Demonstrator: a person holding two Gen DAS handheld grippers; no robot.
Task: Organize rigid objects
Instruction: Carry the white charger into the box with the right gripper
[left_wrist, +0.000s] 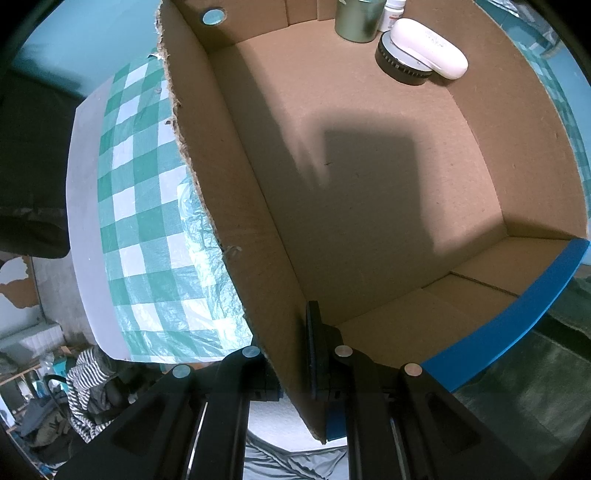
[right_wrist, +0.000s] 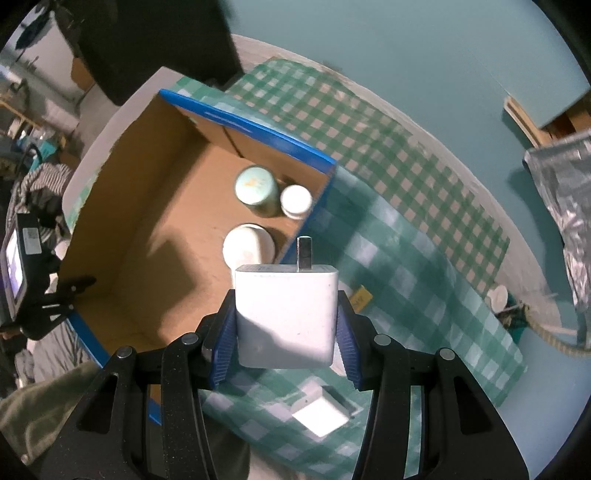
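Note:
My right gripper (right_wrist: 286, 325) is shut on a white plug adapter (right_wrist: 286, 314), prongs pointing forward, held in the air above the checked cloth just outside the right wall of the cardboard box (right_wrist: 147, 221). My left gripper (left_wrist: 291, 365) is shut on the box's left wall (left_wrist: 236, 206), one finger inside and one outside. Inside the box at the far corner lie a white case (left_wrist: 428, 48) on a black round puck (left_wrist: 399, 62), a green tin (left_wrist: 356, 18) and a white bottle (left_wrist: 393, 13). These also show in the right wrist view: tin (right_wrist: 256, 188), bottle (right_wrist: 295, 201), white case (right_wrist: 247, 245).
A green and white checked cloth (right_wrist: 406, 221) covers the table. A white square object (right_wrist: 321, 415) lies on the cloth below my right gripper. A small yellow tag (right_wrist: 360, 297), a white cap (right_wrist: 496, 297), a rope (right_wrist: 554, 336) and silver foil (right_wrist: 565, 206) sit at the right.

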